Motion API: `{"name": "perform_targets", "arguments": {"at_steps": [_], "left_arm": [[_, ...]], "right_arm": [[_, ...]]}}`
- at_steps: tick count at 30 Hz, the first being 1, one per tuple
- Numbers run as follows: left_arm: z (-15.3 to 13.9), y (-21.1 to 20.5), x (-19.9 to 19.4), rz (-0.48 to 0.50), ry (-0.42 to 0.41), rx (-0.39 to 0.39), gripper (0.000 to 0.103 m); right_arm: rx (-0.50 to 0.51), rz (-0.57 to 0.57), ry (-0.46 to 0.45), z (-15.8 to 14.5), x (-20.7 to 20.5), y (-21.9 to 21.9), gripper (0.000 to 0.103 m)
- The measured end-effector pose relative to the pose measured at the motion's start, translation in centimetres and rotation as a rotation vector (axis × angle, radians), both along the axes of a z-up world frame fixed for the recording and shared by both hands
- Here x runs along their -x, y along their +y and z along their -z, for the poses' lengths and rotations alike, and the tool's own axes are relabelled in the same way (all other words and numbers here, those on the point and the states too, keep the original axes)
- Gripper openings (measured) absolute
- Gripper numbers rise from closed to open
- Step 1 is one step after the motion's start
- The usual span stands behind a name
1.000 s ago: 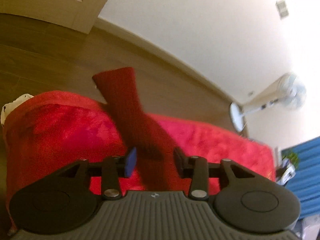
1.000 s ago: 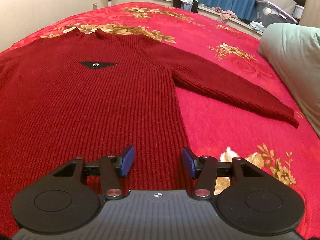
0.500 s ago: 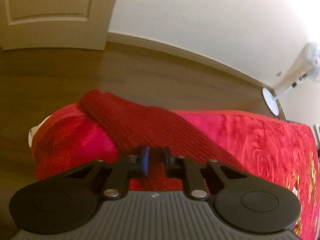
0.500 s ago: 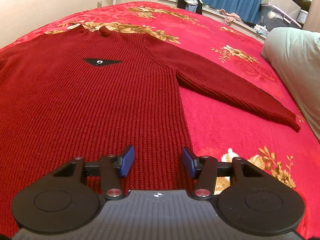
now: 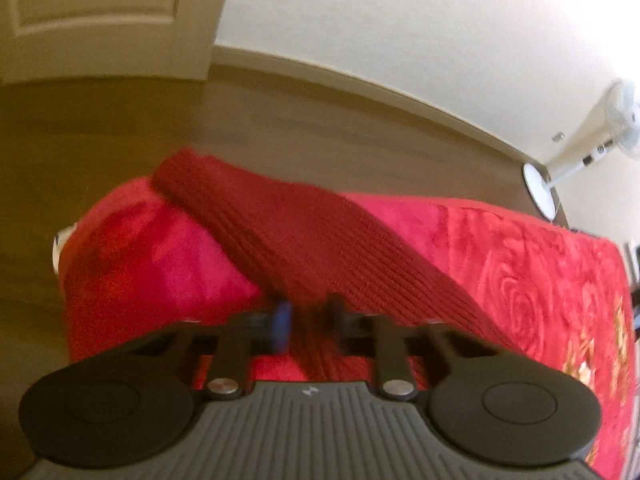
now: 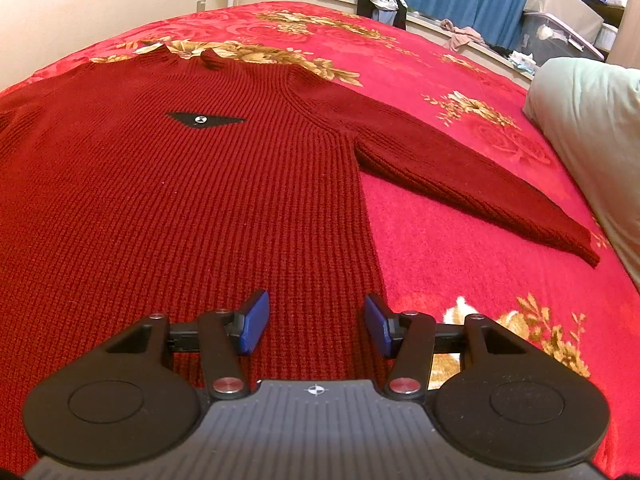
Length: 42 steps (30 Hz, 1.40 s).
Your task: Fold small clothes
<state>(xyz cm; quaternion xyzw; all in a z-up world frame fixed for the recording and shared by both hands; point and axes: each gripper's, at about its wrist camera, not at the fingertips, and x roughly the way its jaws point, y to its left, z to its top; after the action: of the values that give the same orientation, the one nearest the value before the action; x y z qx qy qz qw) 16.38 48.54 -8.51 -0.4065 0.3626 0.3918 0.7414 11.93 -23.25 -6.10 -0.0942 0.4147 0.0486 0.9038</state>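
The dark red knitted sweater lies flat on the red flowered blanket, soft and floppy. Its left sleeve is pinched, I think, in the nearly closed left gripper. The right gripper hangs wide and empty over the hem.

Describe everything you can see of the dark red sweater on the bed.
The dark red sweater is a ribbed knit with a short collar and a small black triangular patch on the chest. It lies flat, front up, on the red floral blanket. One sleeve stretches out toward a pale pillow. The other sleeve lies near the bed's edge, pinched by the left gripper. The right gripper hangs open above the hem.
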Motion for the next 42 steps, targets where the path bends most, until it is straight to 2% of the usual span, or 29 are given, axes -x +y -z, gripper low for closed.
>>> {"name": "perform_targets", "arguments": {"at_steps": [1, 3, 6, 7, 8, 9, 10, 12, 13, 14, 16, 18, 21, 24, 27, 30, 31, 33, 35, 37, 38, 42], "left_arm": [[-0.2, -0.2, -0.4, 0.028, 0.002, -0.037, 0.013], [-1.6, -1.4, -1.4, 0.094, -0.009, -0.177, 0.012], [-4.9, -3.8, -2.3, 0.194, -0.112, -0.389, 0.012], [-5.5, -4.3, -2.4, 0.203, -0.135, -0.433, 0.012], [-5.6, -4.3, -2.4, 0.194, -0.146, -0.443, 0.013], [-5.1, -4.0, -2.4, 0.173, -0.141, -0.414, 0.014], [-4.1, -3.2, -2.3, 0.136, -0.126, -0.346, 0.015], [-1.3, -1.0, -1.5, 0.044, -0.092, -0.139, 0.016], [0.0, -0.2, -1.0, -0.002, -0.084, -0.046, 0.022], [0.8, 0.4, -0.4, -0.042, -0.095, 0.009, 0.025], [0.9, 0.8, -0.2, -0.053, -0.117, 0.029, 0.028], [0.6, 0.8, 0.0, -0.051, -0.113, 0.021, 0.030], [0.5, 0.9, 0.6, -0.098, -0.073, 0.005, 0.028], [0.2, 0.8, 0.3, -0.087, -0.041, -0.018, 0.015], [-1.4, 0.0, -0.1, -0.050, -0.043, -0.115, 0.013], [-3.4, -1.5, -0.9, 0.005, -0.090, -0.230, 0.013], [-3.7, -1.8, -1.1, 0.013, -0.096, -0.240, 0.013], [-3.0, -1.6, -1.6, 0.009, -0.060, -0.193, 0.013], [-1.8, -1.1, -1.7, -0.017, 0.016, -0.137, 0.013], [-1.7, -0.8, -1.5, -0.033, 0.029, -0.132, 0.013], [-2.2, -1.0, -1.6, -0.022, 0.017, -0.154, 0.013], [-5.0, -4.4, -3.1, 0.101, -0.042, -0.330, 0.013]], "right_arm": [[0.000, 0.000, 0.000, 0.0, 0.0, 0.0, 0.056], [-0.002, 0.000, 0.001, 0.0, -0.1, 0.0, 0.056], [-0.006, 0.003, 0.003, 0.0, -0.1, -0.2, 0.056], [-0.007, 0.003, 0.002, 0.0, -0.1, -0.2, 0.056], [-0.007, 0.003, 0.002, 0.0, -0.1, -0.2, 0.056], [-0.007, 0.003, 0.002, 0.0, -0.1, -0.2, 0.056], [-0.008, 0.004, 0.003, 0.0, -0.1, -0.2, 0.056], [-0.015, 0.006, 0.005, -0.1, -0.1, -0.3, 0.056], [-0.019, 0.008, 0.007, -0.1, -0.1, -0.4, 0.056], [-0.023, 0.011, 0.009, -0.1, -0.2, -0.4, 0.056], [-0.026, 0.013, 0.011, -0.2, -0.2, -0.5, 0.056], [-0.027, 0.014, 0.013, -0.2, -0.3, -0.5, 0.056], [-0.025, 0.014, 0.012, -0.1, -0.4, -0.5, 0.056], [-0.024, 0.013, 0.012, -0.1, -0.4, -0.5, 0.056], [-0.025, 0.014, 0.012, 0.0, -0.4, -0.5, 0.056], [-0.022, 0.014, 0.011, 0.0, -0.4, -0.4, 0.056], [-0.022, 0.014, 0.009, 0.0, -0.3, -0.4, 0.056], [-0.020, 0.013, 0.007, 0.1, -0.2, -0.4, 0.056], [-0.014, 0.011, 0.005, 0.1, -0.2, -0.3, 0.056], [-0.016, 0.012, 0.006, 0.1, -0.2, -0.3, 0.056], [-0.017, 0.012, 0.005, 0.1, -0.2, -0.3, 0.056], [-0.035, 0.027, -0.015, -0.2, -0.2, -0.4, 0.055]]}}
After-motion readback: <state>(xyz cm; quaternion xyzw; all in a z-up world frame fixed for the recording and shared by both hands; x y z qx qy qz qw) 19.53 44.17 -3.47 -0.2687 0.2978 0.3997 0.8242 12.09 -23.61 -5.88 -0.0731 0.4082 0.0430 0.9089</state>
